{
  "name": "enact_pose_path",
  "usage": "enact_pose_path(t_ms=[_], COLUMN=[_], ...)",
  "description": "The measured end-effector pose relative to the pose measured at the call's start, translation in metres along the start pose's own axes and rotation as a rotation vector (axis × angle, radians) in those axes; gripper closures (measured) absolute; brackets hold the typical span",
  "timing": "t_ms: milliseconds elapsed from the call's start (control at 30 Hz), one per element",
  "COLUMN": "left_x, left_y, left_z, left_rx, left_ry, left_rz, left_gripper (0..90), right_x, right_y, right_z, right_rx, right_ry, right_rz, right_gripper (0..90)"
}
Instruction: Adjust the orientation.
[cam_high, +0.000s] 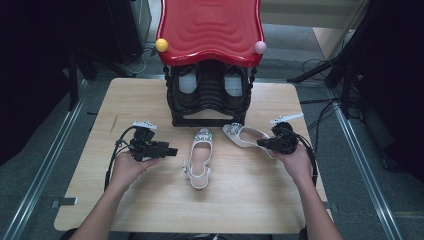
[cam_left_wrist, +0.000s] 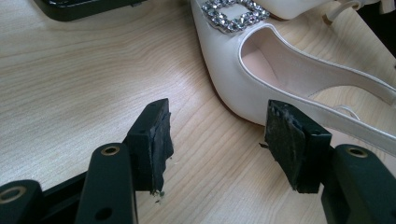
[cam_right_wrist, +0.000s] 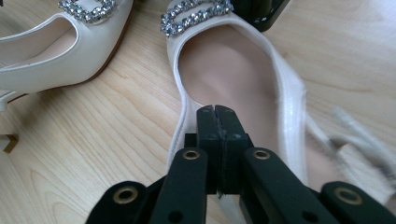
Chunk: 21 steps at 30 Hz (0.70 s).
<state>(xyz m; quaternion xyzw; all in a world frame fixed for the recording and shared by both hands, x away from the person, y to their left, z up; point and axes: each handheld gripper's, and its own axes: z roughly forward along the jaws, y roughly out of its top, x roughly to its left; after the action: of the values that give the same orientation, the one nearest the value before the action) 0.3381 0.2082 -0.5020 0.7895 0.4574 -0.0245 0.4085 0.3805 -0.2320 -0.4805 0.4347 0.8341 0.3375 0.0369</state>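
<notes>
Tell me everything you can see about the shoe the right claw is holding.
The white slingback shoe looks like glossy leather, with a pale pink lining and a rhinestone buckle on the toe. It lies on the wooden table, toe toward the shoe rack. The right claw is shut on its side edge.

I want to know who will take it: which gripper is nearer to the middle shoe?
Left. The left gripper is open just beside the middle shoe, apart from it. The right gripper is shut at the other shoe, farther away.
</notes>
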Motion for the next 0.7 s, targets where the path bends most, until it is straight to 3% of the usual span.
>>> enact_pose_path(t_ms=[167,333,433,700], left_x=[0.001,0.000,0.000,0.001], left_y=[0.000,0.000,0.000,0.000], left_z=[-0.001,-0.001,-0.001,-0.001], left_rx=[-0.005,-0.003,-0.005,0.000], left_ry=[-0.001,-0.001,0.000,0.004], left_rz=[-0.007,0.001,-0.003,-0.004], left_gripper=[41.3,41.2,41.2,41.3], right_x=[-0.002,0.001,0.004,0.004], right_y=[0.001,0.001,0.001,0.001], right_z=[-0.019,-0.029,-0.023,0.009], right_rx=[-0.070,-0.123,-0.108,-0.008], right_ry=[-0.008,0.025,0.023,0.014], right_rz=[-0.017,-0.033,-0.059,-0.072], right_gripper=[86.8,82.1,77.4,77.2])
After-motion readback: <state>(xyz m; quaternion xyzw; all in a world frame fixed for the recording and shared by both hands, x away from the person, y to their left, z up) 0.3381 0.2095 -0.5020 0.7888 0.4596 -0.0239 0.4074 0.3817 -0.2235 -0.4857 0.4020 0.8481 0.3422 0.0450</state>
